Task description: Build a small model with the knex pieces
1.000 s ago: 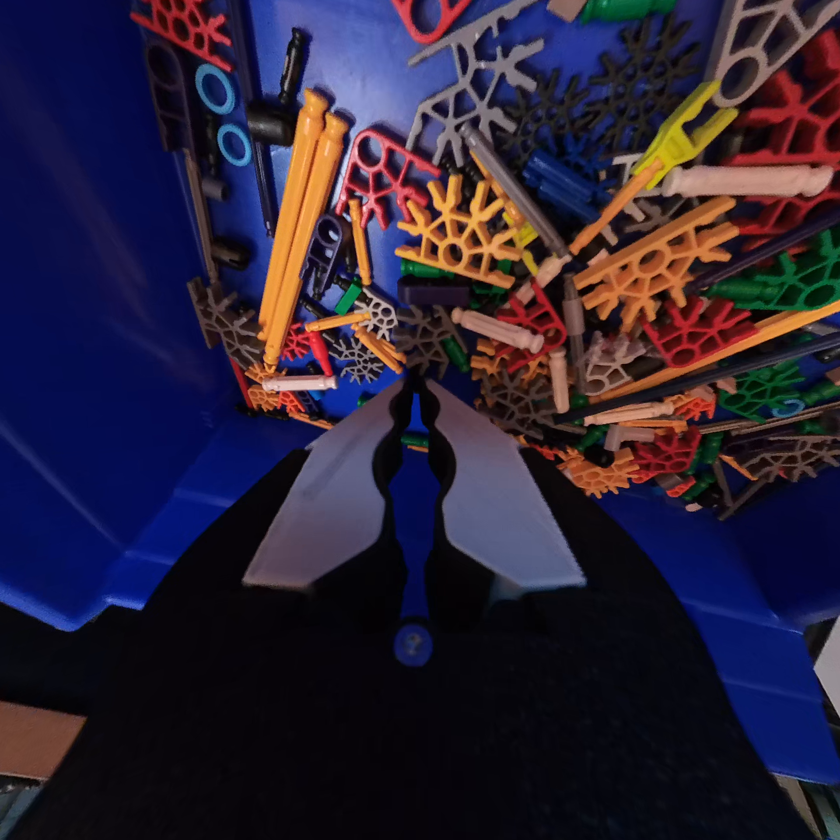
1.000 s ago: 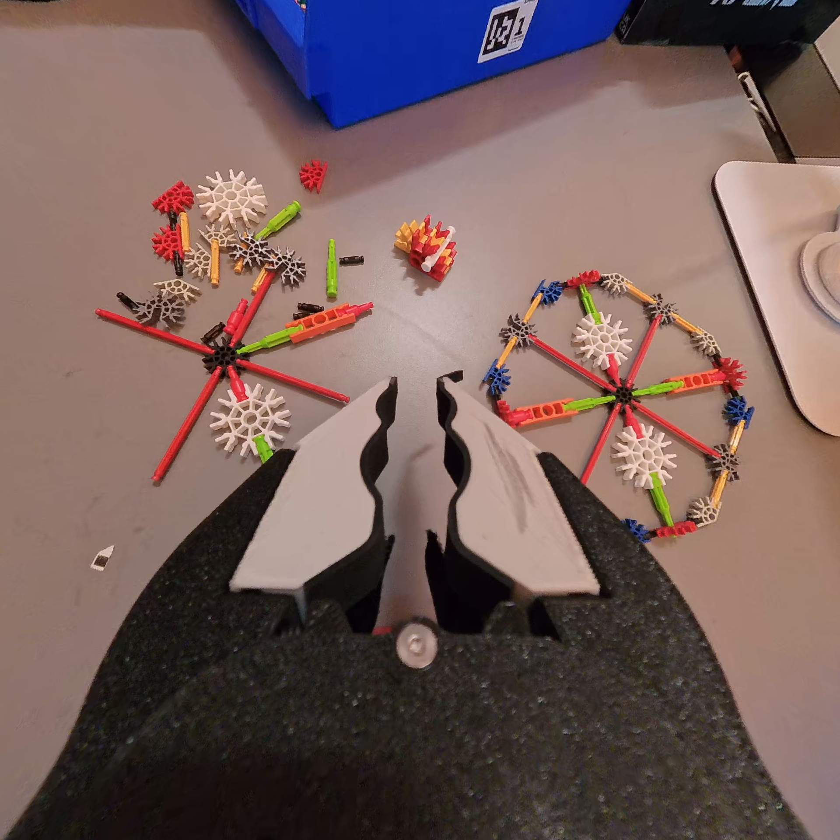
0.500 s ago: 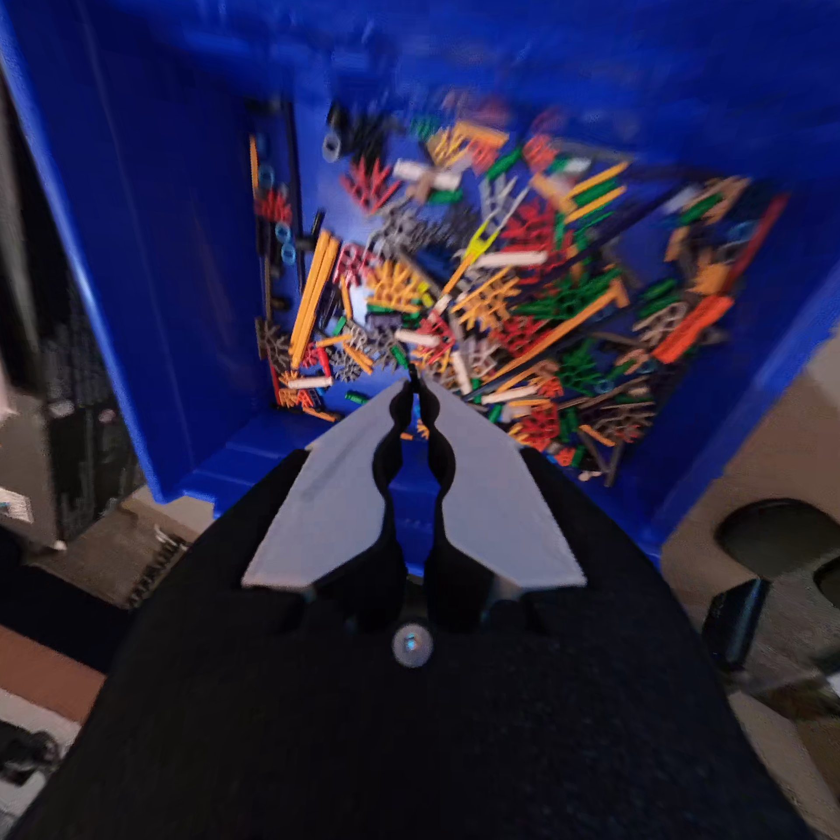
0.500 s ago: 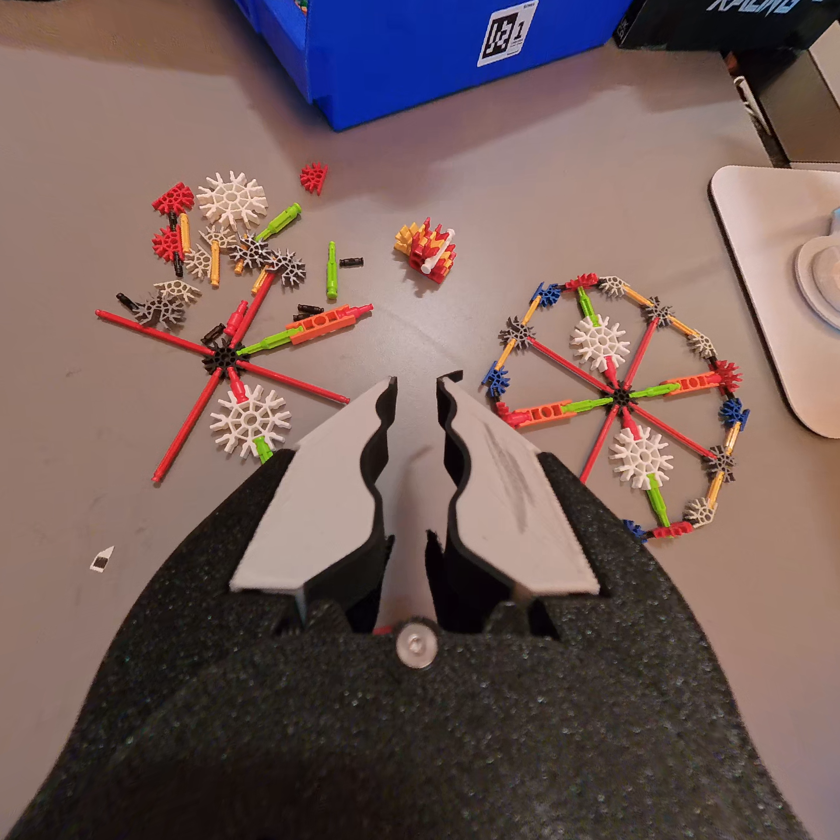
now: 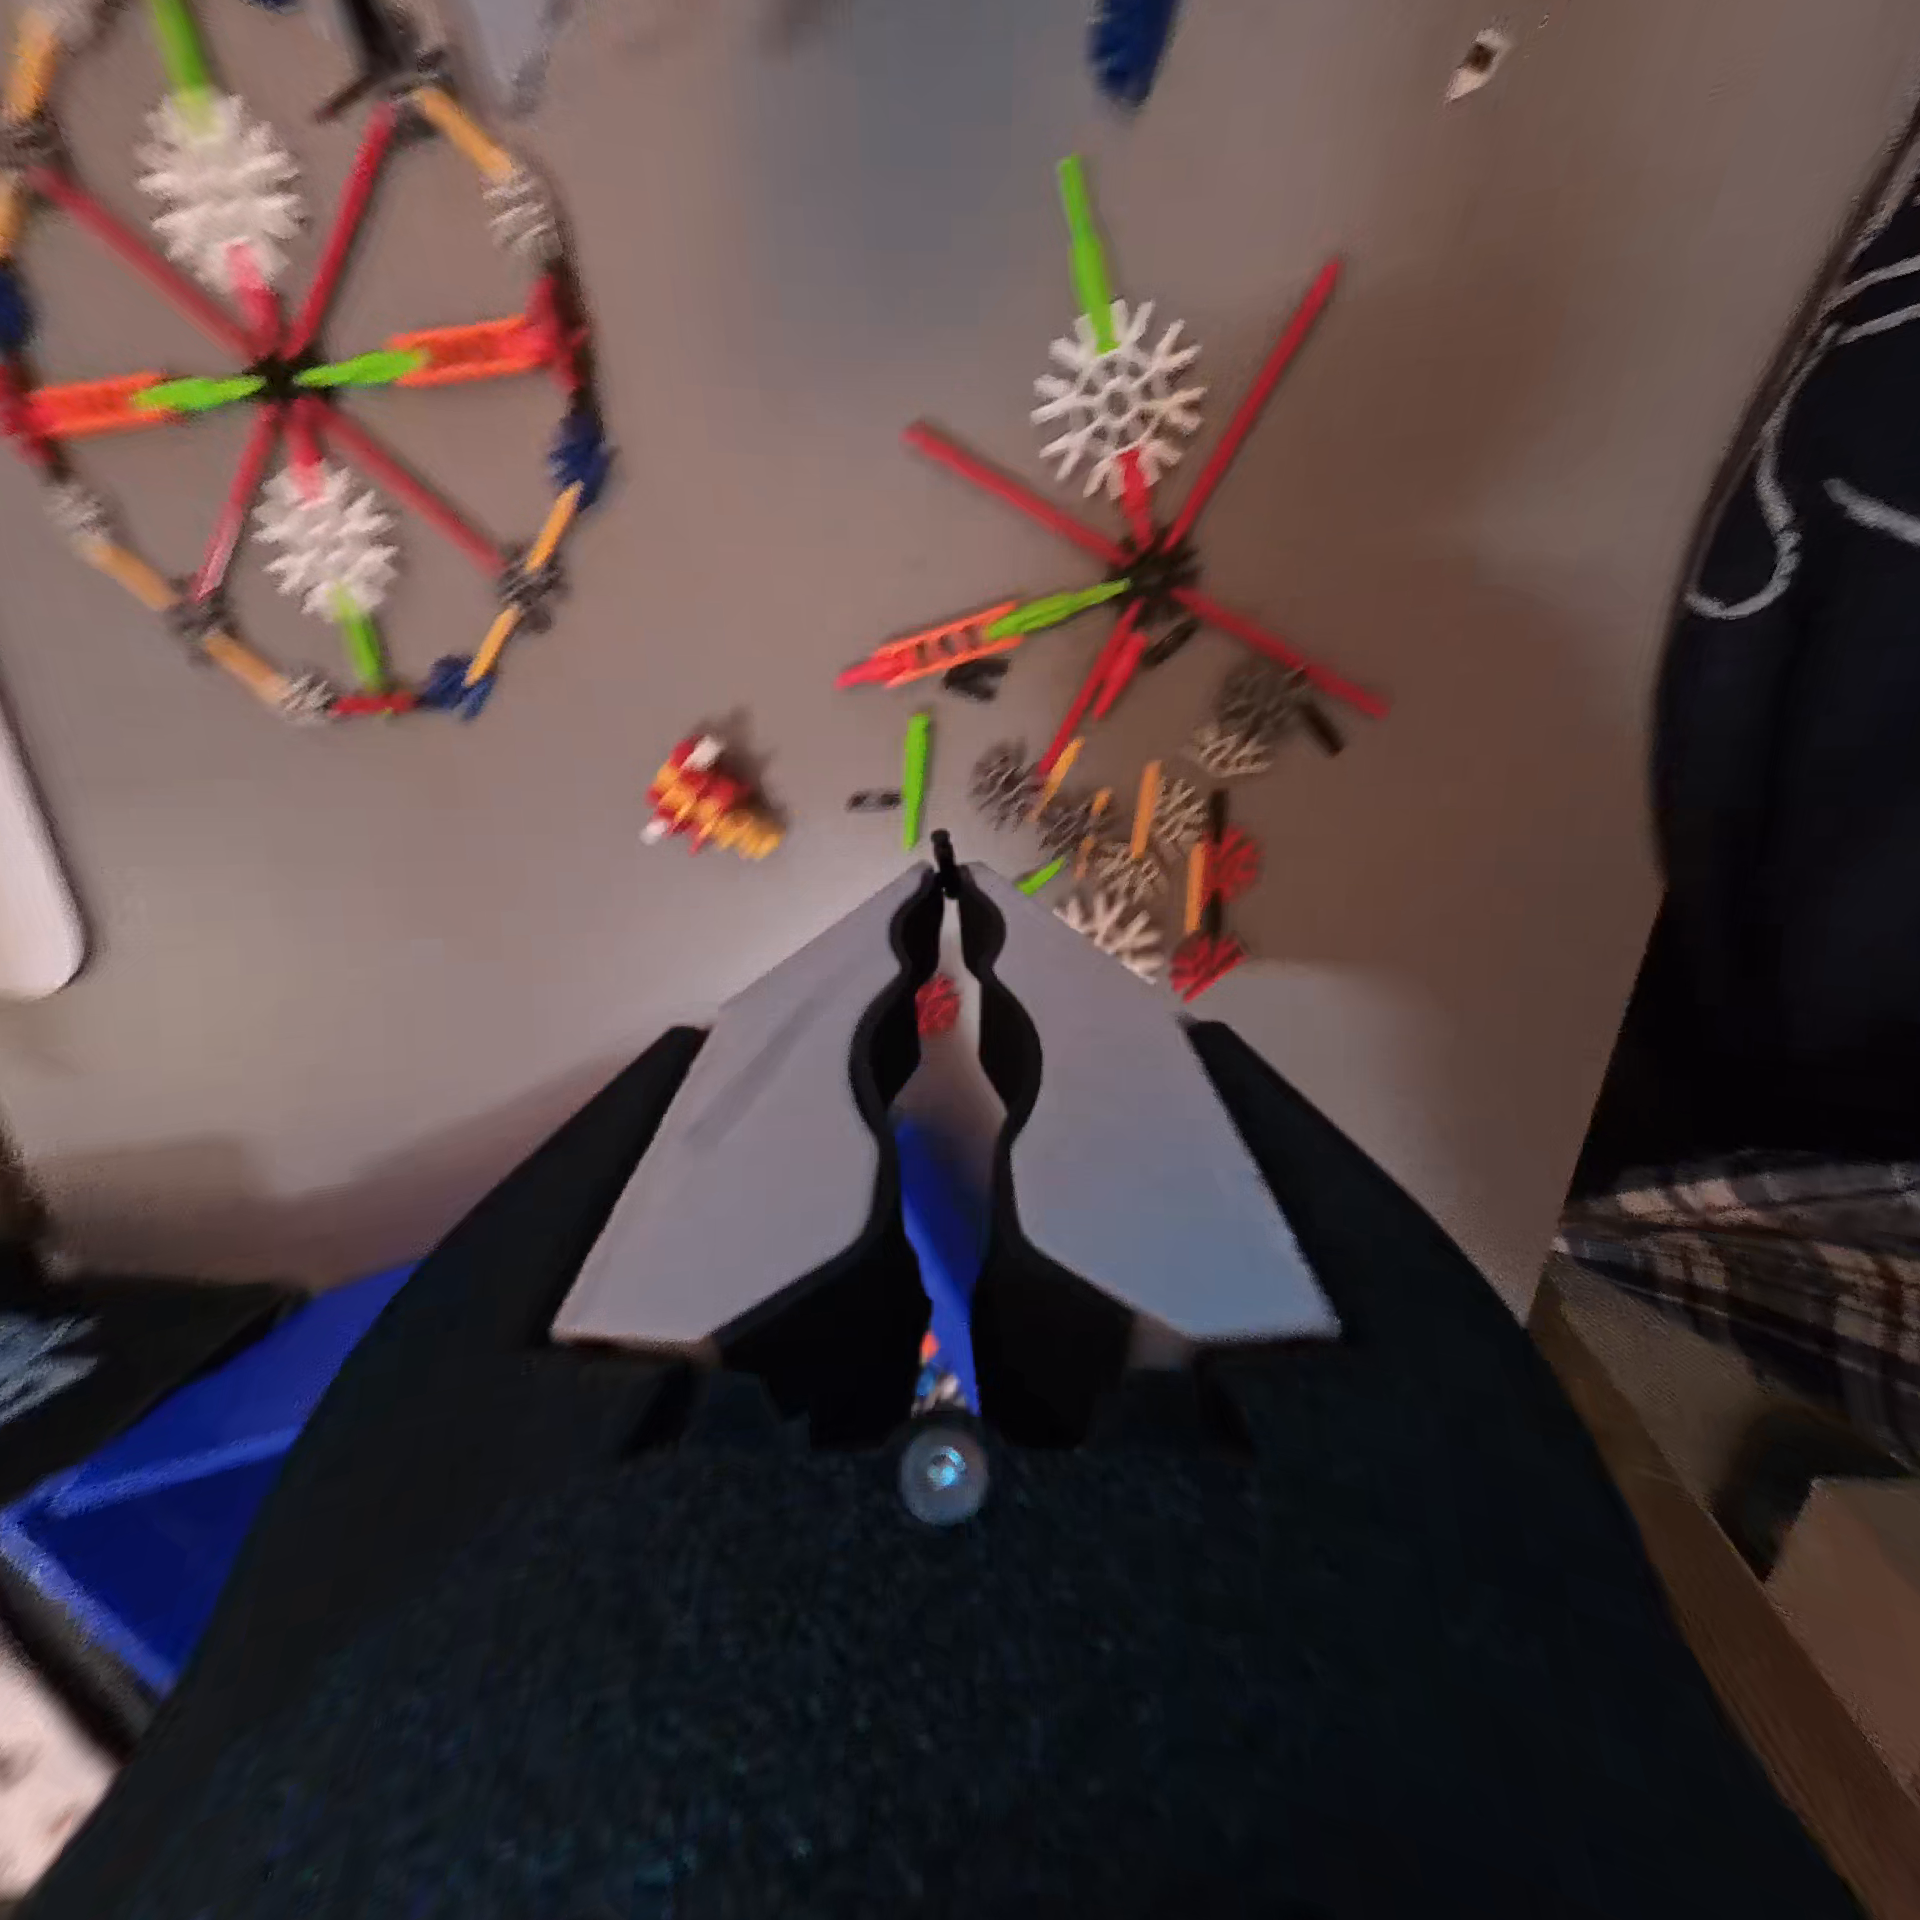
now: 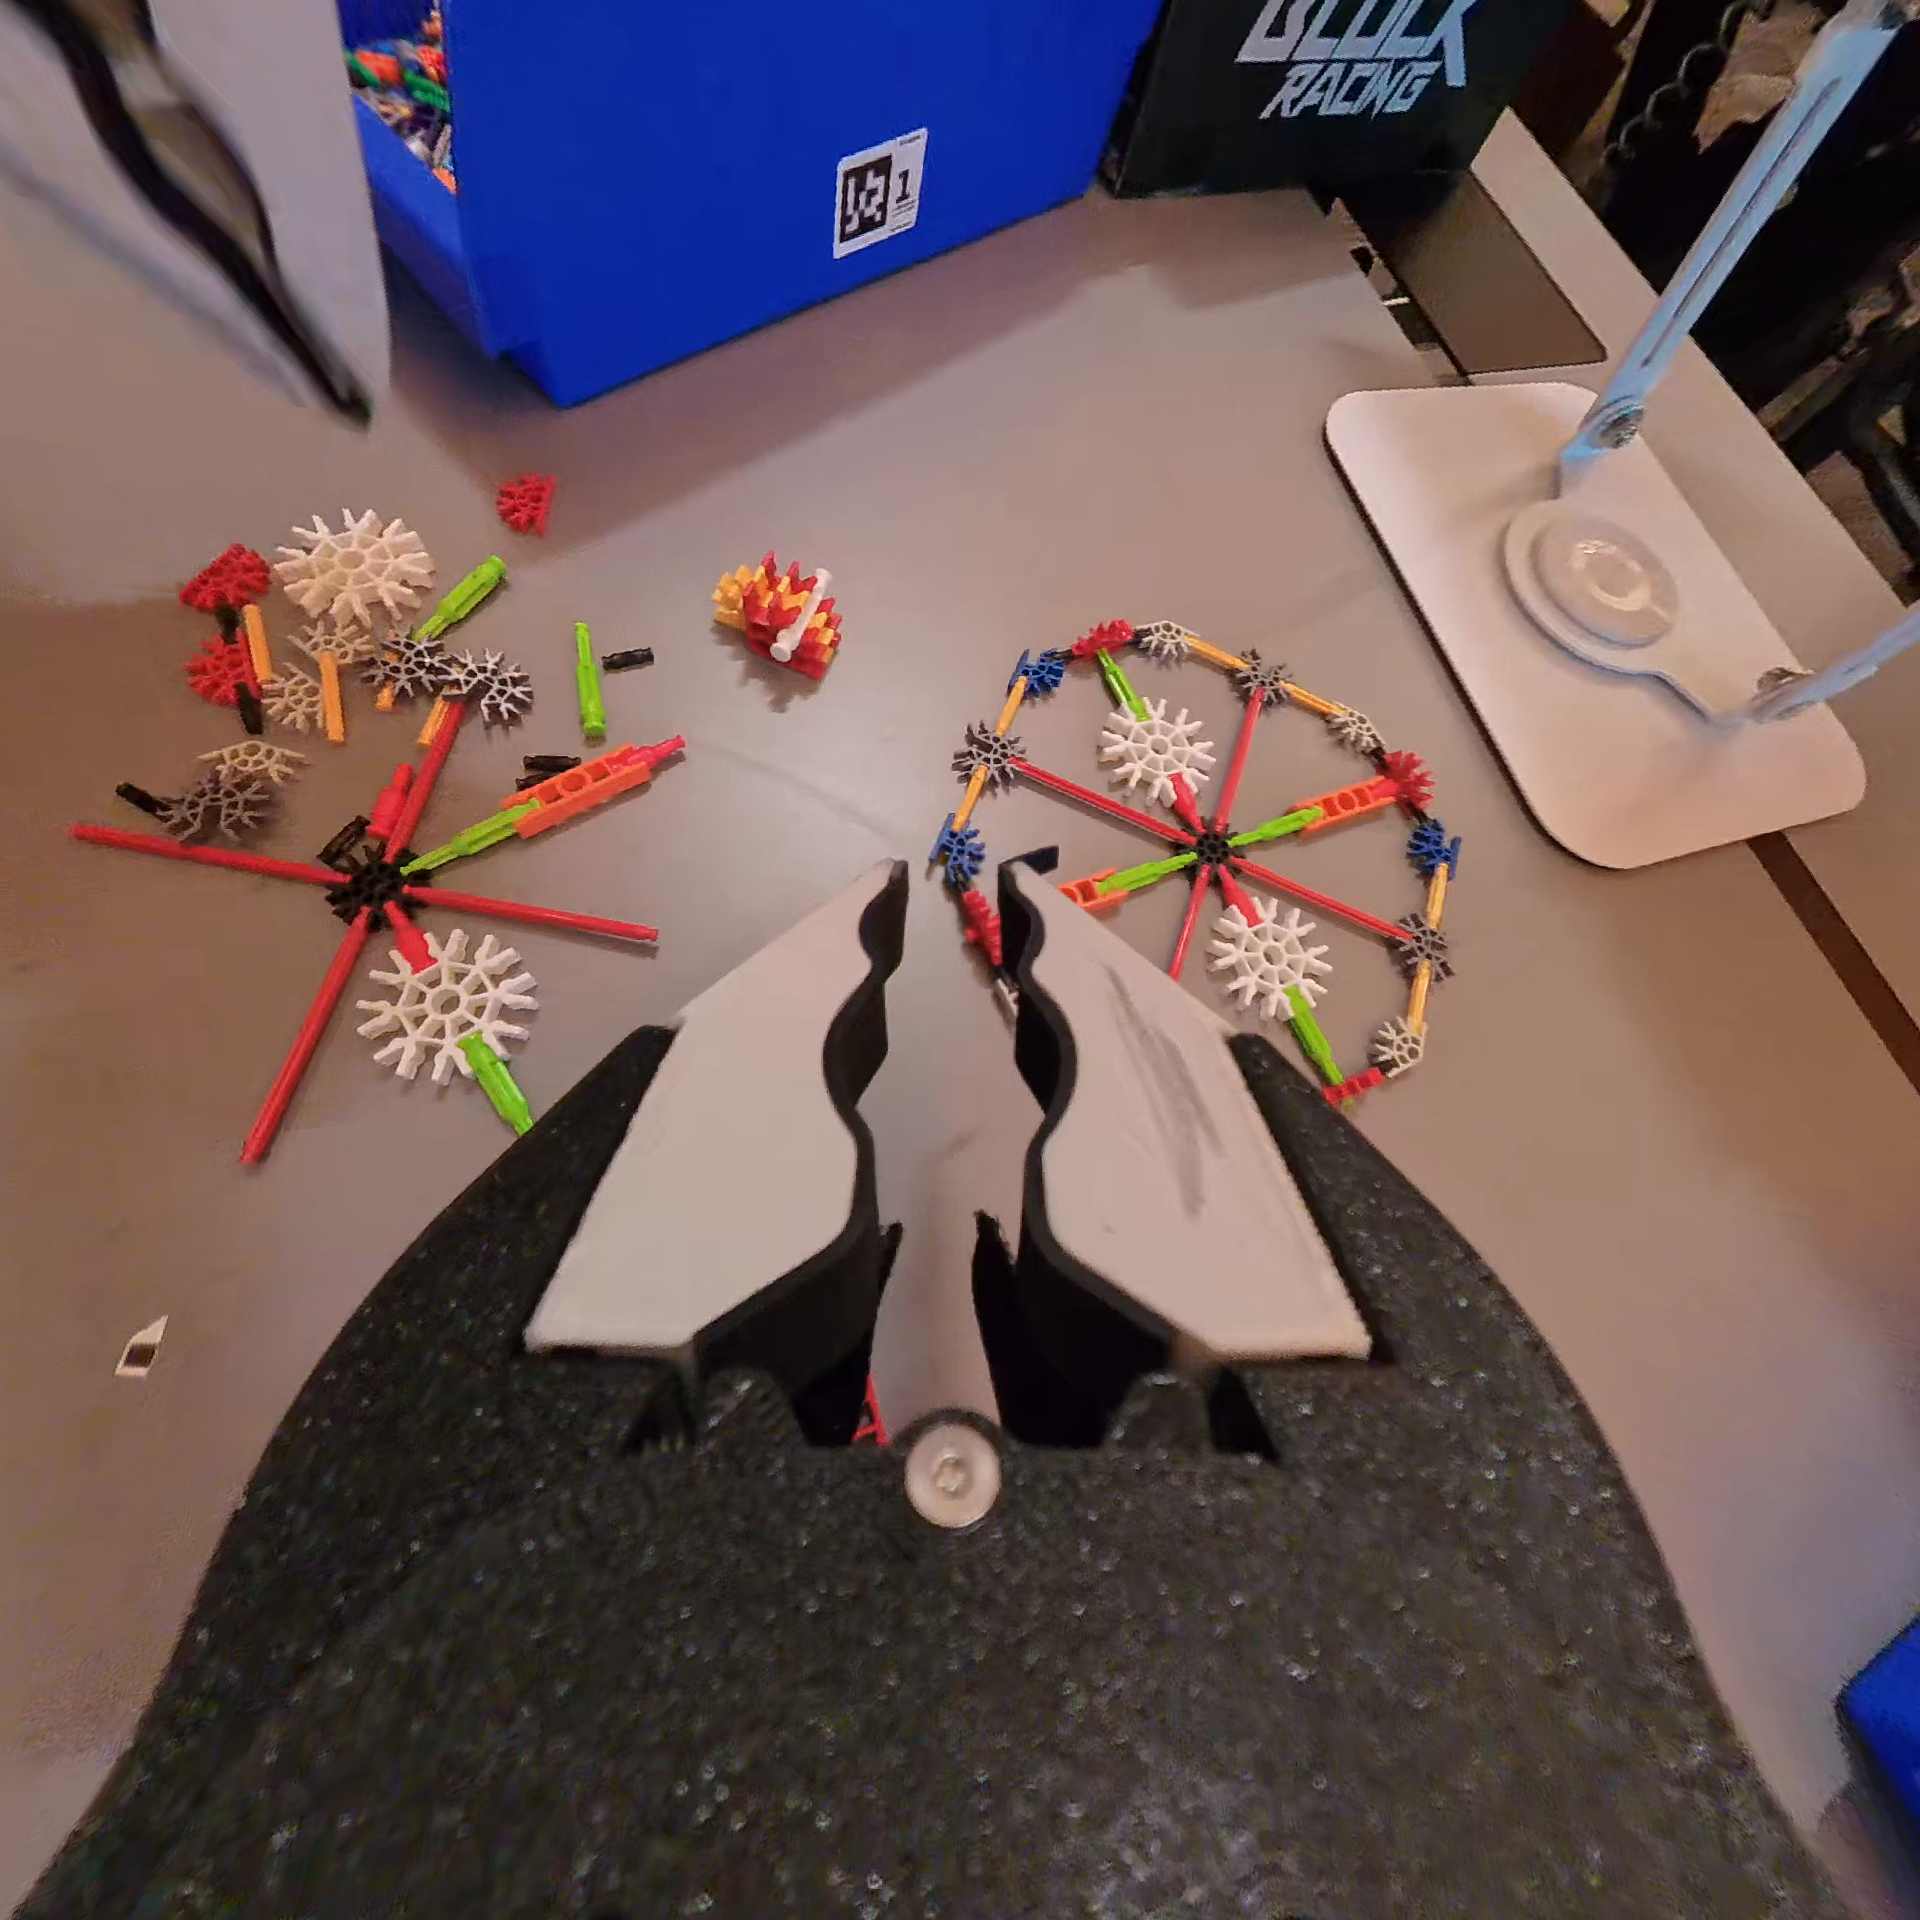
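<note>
My left gripper (image 5: 948, 873) is shut on a small black rod (image 5: 941, 847) that sticks out past its tips. It hangs above the grey table, over a cluster of loose connectors and short rods (image 5: 1132, 821). Beyond that lies a part-built wheel with red spokes around a black hub (image 5: 1148, 571) and, to the left, a finished wheel (image 5: 281, 379). My right gripper (image 6: 953, 871) is open and empty, low over the table between the part-built wheel (image 6: 369, 883) and the finished wheel (image 6: 1210, 847). The left gripper shows blurred at the top left of the right wrist view (image 6: 208, 208).
A blue bin (image 6: 727, 156) of parts stands at the table's back, with a black box (image 6: 1299, 83) beside it. A white lamp base (image 6: 1590, 623) sits right of the finished wheel. A red and yellow stack of connectors (image 6: 779, 623) lies mid-table. A person's dark clothing (image 5: 1808, 520) borders the table. Left tips to right tips: about 15 centimetres. Between my left fingertips and the part-built wheel (image 6: 369, 883) there is roughly 10 centimetres. My left wrist view (image 5: 1157, 575) looks at it from another angle. The black hub (image 5: 1148, 571) lies around 10 centimetres away from my left fingertips. It is also in sight in the right wrist view (image 6: 383, 887).
My left gripper has come up out of the blue bin with the small black rod and swung over the table. My right gripper has stayed open and drawn back slightly.
</note>
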### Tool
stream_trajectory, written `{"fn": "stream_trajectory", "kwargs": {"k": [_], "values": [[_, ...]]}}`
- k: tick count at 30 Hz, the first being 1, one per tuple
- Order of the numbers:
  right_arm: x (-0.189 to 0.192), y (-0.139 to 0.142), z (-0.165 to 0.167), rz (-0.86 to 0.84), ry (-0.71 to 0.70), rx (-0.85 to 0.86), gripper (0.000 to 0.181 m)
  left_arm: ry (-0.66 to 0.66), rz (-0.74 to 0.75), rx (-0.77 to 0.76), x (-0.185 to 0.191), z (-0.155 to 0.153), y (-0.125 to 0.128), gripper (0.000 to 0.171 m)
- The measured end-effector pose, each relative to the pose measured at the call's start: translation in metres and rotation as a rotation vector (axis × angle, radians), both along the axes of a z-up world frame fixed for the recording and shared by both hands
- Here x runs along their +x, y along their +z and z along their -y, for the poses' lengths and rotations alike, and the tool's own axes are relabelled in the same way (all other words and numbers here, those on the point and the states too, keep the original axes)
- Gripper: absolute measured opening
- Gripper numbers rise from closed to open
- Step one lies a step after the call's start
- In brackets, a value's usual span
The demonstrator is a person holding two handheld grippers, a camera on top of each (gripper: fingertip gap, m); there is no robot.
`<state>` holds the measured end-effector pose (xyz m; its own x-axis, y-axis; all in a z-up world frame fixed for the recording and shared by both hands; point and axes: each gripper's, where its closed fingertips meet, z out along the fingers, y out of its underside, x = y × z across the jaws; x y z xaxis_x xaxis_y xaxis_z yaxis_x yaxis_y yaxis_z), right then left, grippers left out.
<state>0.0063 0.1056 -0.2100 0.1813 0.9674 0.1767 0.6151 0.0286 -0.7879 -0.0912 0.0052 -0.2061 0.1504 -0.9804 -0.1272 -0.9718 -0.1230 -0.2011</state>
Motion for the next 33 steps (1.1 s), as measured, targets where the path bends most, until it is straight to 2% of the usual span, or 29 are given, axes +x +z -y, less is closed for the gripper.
{"fn": "stream_trajectory", "kwargs": {"k": [3,6,13,17,20,24,27,33], "values": [[0.0,0.002,0.001,-0.002,0.003,0.005,0.017,-0.037,-0.03,-0.049,0.013,0.01,-0.031,0.002],[-0.001,0.001,0.003,0.001,0.01,0.006,0.017,-0.022,-0.03,-0.08,0.017,0.009,-0.05,0.003],[-0.003,0.001,0.006,0.004,0.026,0.006,0.017,0.021,-0.01,-0.081,0.012,0.004,-0.06,0.02],[-0.004,-0.001,0.006,0.008,0.029,0.005,0.017,0.037,0.01,-0.048,0.004,0.003,-0.048,0.028],[-0.004,-0.001,0.006,0.009,0.029,0.005,0.017,0.079,0.046,0.014,-0.012,-0.003,-0.019,0.031],[-0.006,-0.004,0.007,0.017,0.035,0.006,0.017,0.197,0.063,0.139,-0.062,-0.023,0.029,0.031],[-0.007,-0.008,0.007,0.024,0.038,0.0,0.017,0.297,0.045,0.192,-0.111,-0.032,0.051,0.031],[-0.008,-0.02,0.004,0.051,0.033,-0.013,0.017,0.455,-0.038,0.184,-0.199,-0.04,0.049,0.031]]}}
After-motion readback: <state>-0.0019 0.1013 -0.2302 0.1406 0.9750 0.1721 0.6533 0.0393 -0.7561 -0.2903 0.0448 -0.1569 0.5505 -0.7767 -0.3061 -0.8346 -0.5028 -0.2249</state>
